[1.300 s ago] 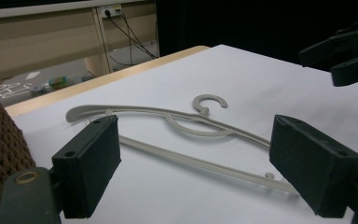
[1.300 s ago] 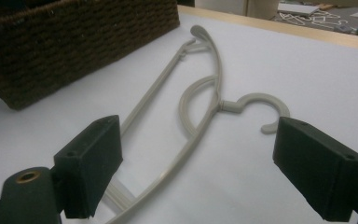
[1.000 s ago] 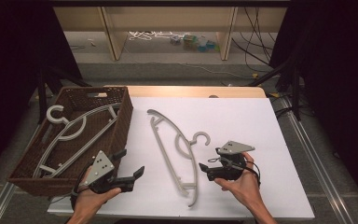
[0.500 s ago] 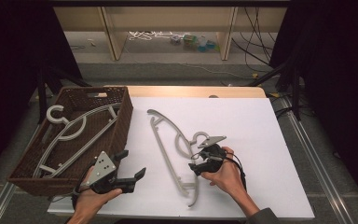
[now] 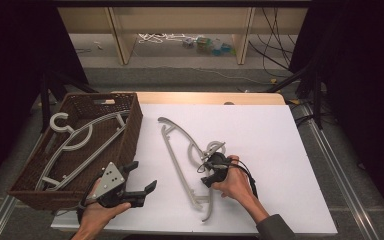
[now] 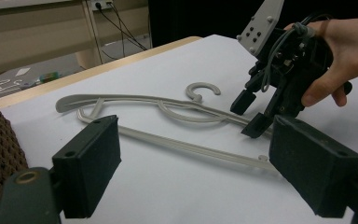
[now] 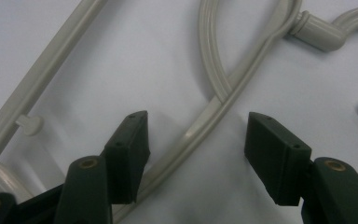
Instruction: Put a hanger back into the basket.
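Right gripper poised over a grey plastic hanger on the white table; left gripper idle near the basket.

The grey clothes hanger (image 5: 182, 155) lies flat on the white tabletop (image 5: 280, 130) left of its middle, one end toward the far edge, the other near the front edge, hook (image 6: 204, 89) pointing toward the table's right edge. The right gripper (image 5: 211, 170) tilts down over the hanger's upper arm just below the hook; its jaws have just been closing and now stand partly apart, straddling the arm (image 7: 205, 123) with a gap on each side, pads not yet pressing on it. The left gripper (image 5: 139, 177) hovers near the front left corner, jaws wide apart with nothing between them, beside the brown wicker basket (image 5: 130, 125), which sits at the left edge and holds another grey hanger (image 5: 75, 145).
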